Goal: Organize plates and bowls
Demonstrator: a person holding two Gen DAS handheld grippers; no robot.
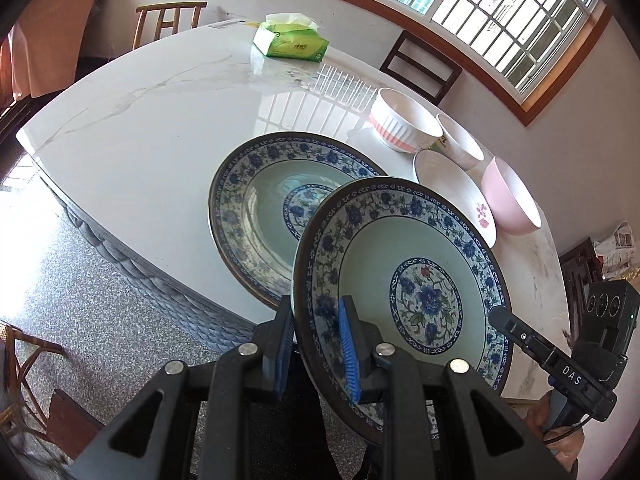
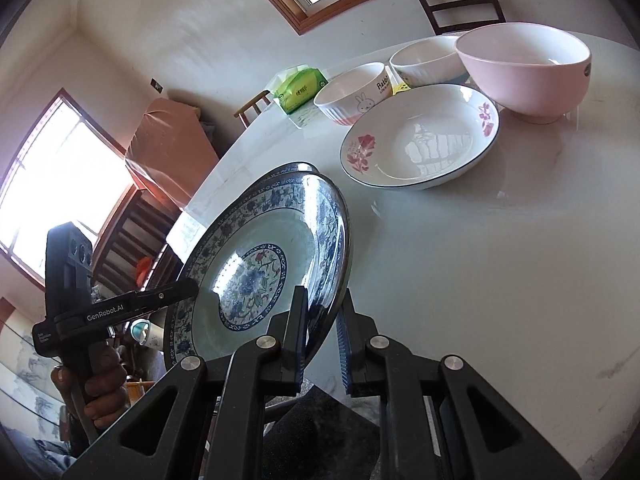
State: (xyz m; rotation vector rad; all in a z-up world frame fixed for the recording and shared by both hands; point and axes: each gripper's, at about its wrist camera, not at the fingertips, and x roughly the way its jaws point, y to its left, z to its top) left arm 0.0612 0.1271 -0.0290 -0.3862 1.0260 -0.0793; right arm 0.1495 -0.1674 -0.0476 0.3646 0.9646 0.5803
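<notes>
Both hand-held grippers are clamped on the same blue-patterned plate (image 1: 404,280), one on each side of its rim. From the left wrist camera, the left hand-held gripper (image 1: 316,350) has its blue ribbed pads pinching the near left edge, and the plate is tilted and lifted clear of the table (image 1: 140,128). Across the plate, the right hand-held gripper (image 1: 516,330) reaches in from the right and meets the far rim, with a person's hand (image 1: 560,432) around its handle.

From the right wrist camera, the right hand-held gripper (image 2: 322,338) is closed tight on the plate's near edge, and the left hand-held gripper (image 2: 176,290) comes in from the left side, a hand (image 2: 96,384) wrapped round its grip.

Behind the held plate, a second, larger blue-patterned plate (image 1: 260,208) lies flat on the table near its front edge. To the right of it sits a white plate with pink flowers (image 2: 420,140), and around that a pink bowl (image 2: 524,72), a white bowl (image 2: 424,60) and a ribbed bowl with a rabbit picture (image 2: 352,92), all close together. A green tissue pack (image 1: 290,38) rests at the far side of the table, well apart from the dishes.
</notes>
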